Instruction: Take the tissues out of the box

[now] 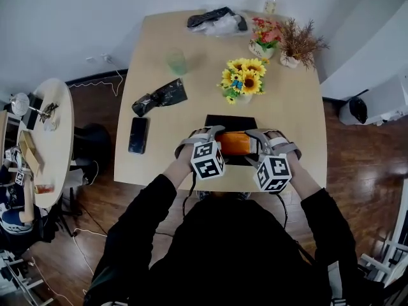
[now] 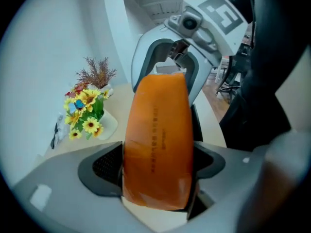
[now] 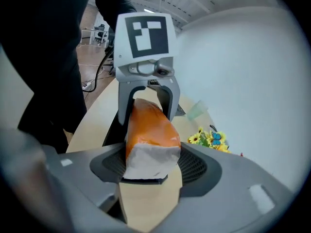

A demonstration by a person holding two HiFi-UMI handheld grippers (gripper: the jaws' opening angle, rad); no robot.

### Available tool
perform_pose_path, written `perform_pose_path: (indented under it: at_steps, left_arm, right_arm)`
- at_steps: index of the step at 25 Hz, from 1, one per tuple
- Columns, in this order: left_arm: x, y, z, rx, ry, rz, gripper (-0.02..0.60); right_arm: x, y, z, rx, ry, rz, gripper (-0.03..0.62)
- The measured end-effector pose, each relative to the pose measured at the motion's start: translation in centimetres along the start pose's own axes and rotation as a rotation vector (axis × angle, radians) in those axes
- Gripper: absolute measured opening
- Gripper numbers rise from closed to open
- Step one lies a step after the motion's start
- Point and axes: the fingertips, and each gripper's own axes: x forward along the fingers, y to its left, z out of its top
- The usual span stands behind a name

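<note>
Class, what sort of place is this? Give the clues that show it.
Probably an office or workroom: a pale wooden table with sunflowers and a phone on it, a cluttered side table, and a wood floor.

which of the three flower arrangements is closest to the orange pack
The sunflower bouquet, just beyond the orange pack; the pink flowers and dried plant stand farther back.

Office-like room: pale wooden meeting table (image 1: 290,110) bearing vased sunflowers (image 1: 243,76), wood floor (image 1: 363,152), white walls, cluttered round side table (image 1: 60,139).
</note>
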Motion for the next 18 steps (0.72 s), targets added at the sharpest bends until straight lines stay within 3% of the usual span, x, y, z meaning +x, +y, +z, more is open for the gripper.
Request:
perform_pose_path:
  at_steps: [2, 6, 8, 10, 12, 15, 18]
  left_arm:
    - [-0.6, 0.4, 0.4, 0.008, -0.02, 0.027, 0.333]
    - [-2.4, 0.7, 0.0, 0.033, 0.029, 0.087, 0.309]
    - [-3.9, 1.0, -0.6, 0.022, 0.058, 0.133, 0.308]
    - [-6.1, 1.1, -0.8, -0.038, 0.046, 0.163, 0.307]
    - [-9.0, 1.3, -1.4, -0.078, 0.061, 0.206, 0.308]
    - [-13.3, 1.4, -4.2, -0.122, 0.161, 0.272, 0.308]
    - [-16.4, 0.9, -9.0, -0.219, 0.268, 0.281, 0.31]
  right_arm:
    - [-0.7, -0.3, 0.5, -0.023, -0.012, -0.019, 0.307]
    - [-1.2, -0.6, 1.8, -0.016, -0.026, -0.03, 0.336]
    - [-1.7, -0.8, 3.2, 0.033, -0.072, -0.023, 0.391]
    - [-2.5, -1.3, 4.5, 0.11, -0.127, -0.015, 0.437]
    - [-3.4, -2.0, 5.7, 0.148, -0.172, -0.013, 0.437]
    - [-4.4, -2.8, 8.1, 0.155, -0.243, -0.001, 0.437]
    - [-4.1, -3.1, 11.0, 0.139, -0.298, 0.019, 0.417]
